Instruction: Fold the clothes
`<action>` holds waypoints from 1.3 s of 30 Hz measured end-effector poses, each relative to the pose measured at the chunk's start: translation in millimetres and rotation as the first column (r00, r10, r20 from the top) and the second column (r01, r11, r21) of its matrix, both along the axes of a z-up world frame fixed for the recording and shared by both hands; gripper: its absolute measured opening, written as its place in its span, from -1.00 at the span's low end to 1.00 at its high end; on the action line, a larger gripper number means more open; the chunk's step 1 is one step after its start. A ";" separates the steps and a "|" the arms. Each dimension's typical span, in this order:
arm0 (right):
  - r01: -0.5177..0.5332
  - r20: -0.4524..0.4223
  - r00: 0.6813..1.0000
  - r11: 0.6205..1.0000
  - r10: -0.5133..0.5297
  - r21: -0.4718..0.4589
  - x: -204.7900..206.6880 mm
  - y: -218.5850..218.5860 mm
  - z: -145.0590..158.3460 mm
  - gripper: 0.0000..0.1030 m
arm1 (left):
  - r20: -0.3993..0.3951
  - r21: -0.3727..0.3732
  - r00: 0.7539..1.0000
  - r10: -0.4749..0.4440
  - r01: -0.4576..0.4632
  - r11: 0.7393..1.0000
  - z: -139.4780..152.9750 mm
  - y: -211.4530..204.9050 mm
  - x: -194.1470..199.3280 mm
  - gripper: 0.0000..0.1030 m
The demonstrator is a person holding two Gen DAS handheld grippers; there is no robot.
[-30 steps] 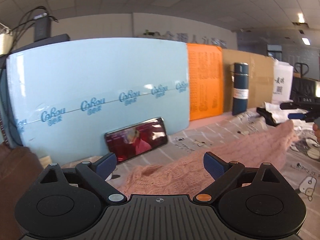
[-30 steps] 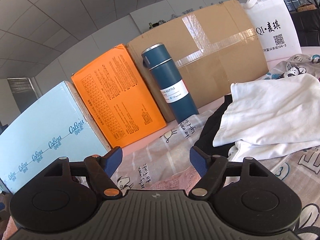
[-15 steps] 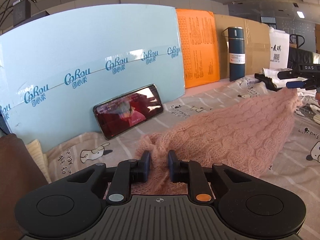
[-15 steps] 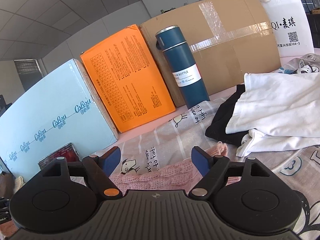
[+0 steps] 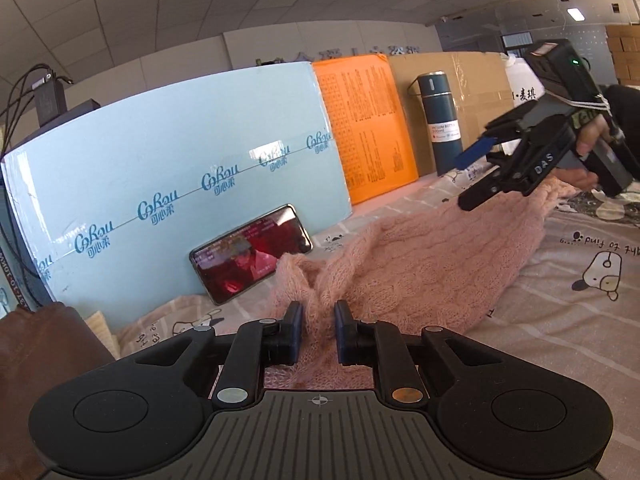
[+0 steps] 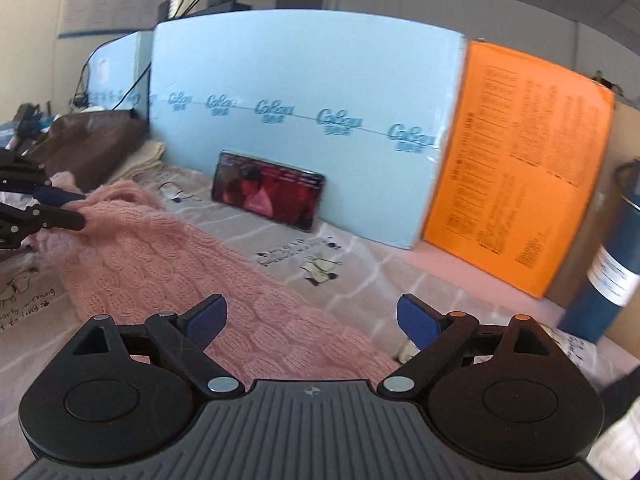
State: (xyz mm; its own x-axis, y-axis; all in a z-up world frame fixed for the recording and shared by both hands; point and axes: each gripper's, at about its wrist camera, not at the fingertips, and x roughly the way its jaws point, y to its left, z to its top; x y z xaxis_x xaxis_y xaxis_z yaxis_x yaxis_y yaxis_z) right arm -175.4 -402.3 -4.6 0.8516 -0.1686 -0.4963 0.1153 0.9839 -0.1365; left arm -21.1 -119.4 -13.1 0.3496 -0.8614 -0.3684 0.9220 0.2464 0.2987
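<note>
Two grippers work one pink knitted sweater [image 5: 420,264], which lies stretched across the cartoon-printed bedsheet [image 5: 580,280] in front of the pale blue box [image 5: 180,152] and the phone [image 5: 250,252] leaning on it. The left gripper [image 5: 317,330] has its pads pinched tight on a bunched end of the knit, lifting it slightly, while the right gripper [image 6: 310,318] hovers spread wide over the other end, gripping nothing. To do this step well, the right jaws should probably drop onto the near edge of the sweater and close on a single clean layer, matching the left hold, so both ends can rise together. Loose cable-knit stretches and sags, so I would keep tension even and avoid dragging it toward the phone or the blue flask [image 5: 442,120].
</note>
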 end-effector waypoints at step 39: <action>-0.126 0.024 0.992 0.917 0.127 0.378 -102.7 155.1 -29.8 -0.53 | -0.238 0.081 0.961 -0.142 0.165 0.983 -9.2 109.9 -54.9 -0.33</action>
State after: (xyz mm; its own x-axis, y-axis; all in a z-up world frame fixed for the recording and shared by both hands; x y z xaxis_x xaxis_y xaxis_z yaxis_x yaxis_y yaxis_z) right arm -278.1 -247.2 -34.4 0.8529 0.1408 -0.5027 -0.0135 0.9686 0.2484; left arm -76.0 -9.4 -22.2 0.1114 -0.8534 -0.5093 0.9931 0.0764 0.0892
